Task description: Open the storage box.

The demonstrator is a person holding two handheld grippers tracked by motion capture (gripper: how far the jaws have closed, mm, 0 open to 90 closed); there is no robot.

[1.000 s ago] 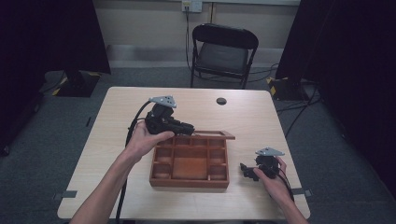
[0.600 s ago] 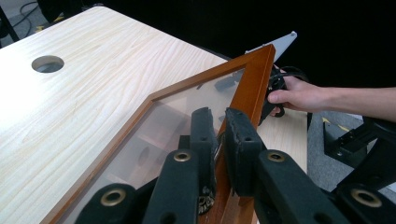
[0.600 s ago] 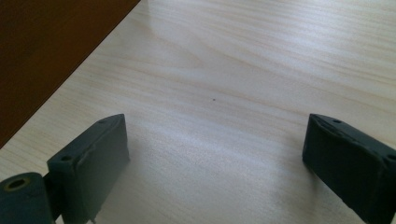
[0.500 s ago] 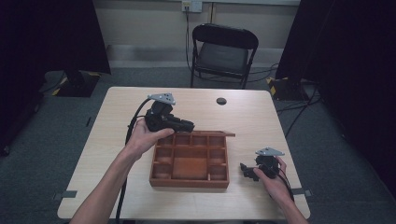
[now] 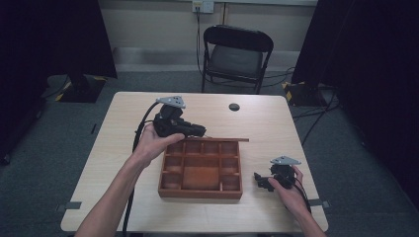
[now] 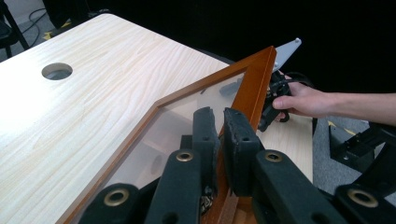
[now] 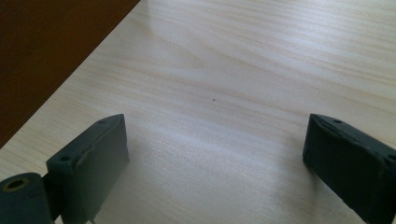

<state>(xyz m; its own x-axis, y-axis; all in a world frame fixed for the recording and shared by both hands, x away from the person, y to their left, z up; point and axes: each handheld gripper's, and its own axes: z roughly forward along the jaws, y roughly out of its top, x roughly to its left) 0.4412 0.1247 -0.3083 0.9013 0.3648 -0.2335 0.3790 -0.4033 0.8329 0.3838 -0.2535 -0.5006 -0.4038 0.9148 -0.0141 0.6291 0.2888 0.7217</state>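
Left gripper (image 5: pixel 200 132), held in the left hand (image 5: pixel 150 145) with forearm stretched diagonally from the bottom edge, sits at the box's far-left corner, jaws level, clenched on the wooden frame of the glass-paned lid (image 6: pixel 219 100). Lid stands raised along the far edge of the wooden compartment box (image 5: pixel 201 169), mid-table (image 5: pixel 123 133). Right gripper (image 5: pixel 259 180) rests low on the table just right of the box, right hand (image 5: pixel 291 190) behind it, jaws spread wide, nothing between them. No readable writing or labels anywhere.
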